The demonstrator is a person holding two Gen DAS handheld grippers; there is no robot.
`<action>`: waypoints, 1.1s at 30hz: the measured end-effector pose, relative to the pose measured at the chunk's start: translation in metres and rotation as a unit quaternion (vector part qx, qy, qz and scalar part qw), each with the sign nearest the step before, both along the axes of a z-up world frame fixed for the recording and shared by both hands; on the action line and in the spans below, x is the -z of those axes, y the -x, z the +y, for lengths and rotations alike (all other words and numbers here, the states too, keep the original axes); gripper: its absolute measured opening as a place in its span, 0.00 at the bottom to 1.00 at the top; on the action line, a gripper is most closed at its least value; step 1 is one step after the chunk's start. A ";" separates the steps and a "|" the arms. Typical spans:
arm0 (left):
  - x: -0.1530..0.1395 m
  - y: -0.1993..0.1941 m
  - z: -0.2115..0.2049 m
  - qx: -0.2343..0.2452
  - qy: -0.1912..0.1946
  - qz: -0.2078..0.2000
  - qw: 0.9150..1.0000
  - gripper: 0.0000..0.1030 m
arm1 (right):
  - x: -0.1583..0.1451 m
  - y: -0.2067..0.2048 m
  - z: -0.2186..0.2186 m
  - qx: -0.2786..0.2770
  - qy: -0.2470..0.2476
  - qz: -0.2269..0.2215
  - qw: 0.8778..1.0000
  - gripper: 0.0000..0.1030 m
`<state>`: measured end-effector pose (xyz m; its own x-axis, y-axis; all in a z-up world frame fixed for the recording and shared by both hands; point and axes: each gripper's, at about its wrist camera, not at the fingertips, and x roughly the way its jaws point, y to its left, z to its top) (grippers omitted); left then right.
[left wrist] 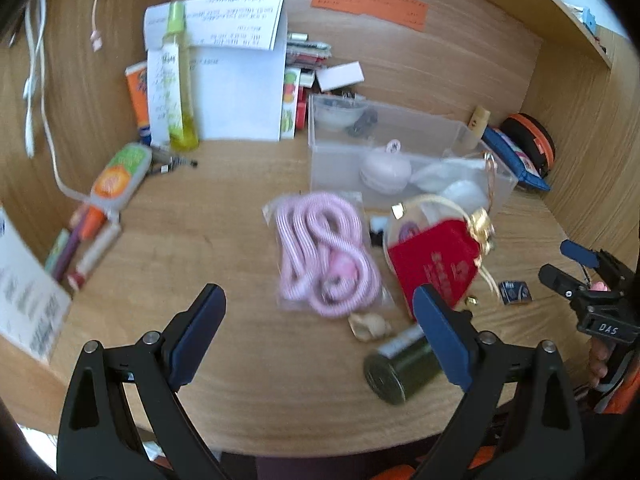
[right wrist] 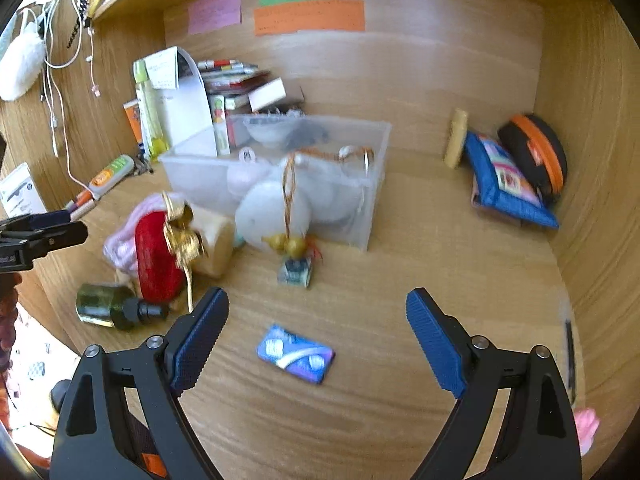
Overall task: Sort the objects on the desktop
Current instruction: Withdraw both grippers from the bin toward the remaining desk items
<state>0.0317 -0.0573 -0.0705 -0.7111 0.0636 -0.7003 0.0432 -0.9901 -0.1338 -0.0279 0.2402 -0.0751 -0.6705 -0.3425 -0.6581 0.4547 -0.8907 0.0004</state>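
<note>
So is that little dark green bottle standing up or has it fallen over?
Fallen over. The dark green bottle lies on its side on the desk; its black cap points sideways, and the left view shows its round base.

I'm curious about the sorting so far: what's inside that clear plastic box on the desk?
The clear plastic box holds a pale pink round case, white pouches and, toward the back, a white bowl-like item beside something dark. Whatever lies beneath them is hidden.
</note>
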 end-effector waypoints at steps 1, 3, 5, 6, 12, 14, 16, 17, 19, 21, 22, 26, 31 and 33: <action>0.003 -0.004 0.005 -0.001 -0.003 -0.002 1.000 0.93 | 0.004 -0.001 0.001 0.002 -0.002 -0.003 1.000 0.86; 0.007 -0.010 0.015 0.001 -0.006 -0.003 1.000 0.93 | 0.011 -0.005 0.003 0.004 -0.006 -0.007 1.000 0.86; 0.009 -0.015 0.026 0.003 -0.006 -0.001 1.000 0.93 | 0.015 -0.008 0.003 0.000 -0.006 -0.009 1.000 0.86; 0.010 -0.017 0.031 0.004 -0.007 0.000 1.000 0.93 | 0.017 -0.010 0.003 -0.003 -0.005 -0.010 1.000 0.86; 0.028 -0.021 0.051 -0.046 -0.007 -0.011 0.999 0.94 | 0.026 -0.018 0.000 -0.015 0.006 -0.013 1.000 0.86; 0.036 -0.020 0.055 -0.062 -0.011 -0.018 0.998 0.94 | 0.029 -0.017 0.000 -0.009 0.008 -0.016 1.000 0.86; 0.042 -0.019 0.062 -0.068 -0.008 -0.022 0.997 0.94 | 0.032 -0.015 -0.001 -0.002 0.010 -0.018 1.000 0.86; 0.044 -0.019 0.064 -0.070 -0.007 -0.023 0.997 0.94 | 0.034 -0.015 -0.002 0.001 0.011 -0.018 1.000 0.86; 0.049 -0.016 0.070 -0.078 0.001 -0.022 0.997 0.94 | 0.036 -0.014 -0.003 0.004 0.013 -0.019 1.000 0.85; 0.051 -0.014 0.073 -0.077 0.010 -0.020 0.997 0.94 | 0.038 -0.014 -0.006 0.008 0.010 -0.016 1.000 0.84; 0.051 -0.013 0.075 -0.076 0.015 -0.018 0.997 0.94 | 0.039 -0.014 -0.007 0.011 0.008 -0.015 1.000 0.81; 0.053 -0.010 0.077 -0.079 0.028 -0.009 0.996 0.94 | 0.044 -0.014 -0.012 0.015 -0.002 -0.017 1.000 0.75; 0.055 -0.011 0.071 -0.085 0.041 0.005 0.996 0.82 | 0.048 -0.012 -0.012 0.019 -0.008 -0.019 1.000 0.61; 0.055 -0.011 0.070 -0.084 0.046 0.008 0.995 0.77 | 0.048 -0.011 -0.012 0.022 -0.011 -0.018 1.000 0.59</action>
<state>0.0430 0.0127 -0.1254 -0.7171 -0.1215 -0.6863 0.2082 -0.9771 -0.0446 -0.0166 0.2282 -0.1236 -0.6608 -0.2980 -0.6889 0.4155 -0.9096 -0.0050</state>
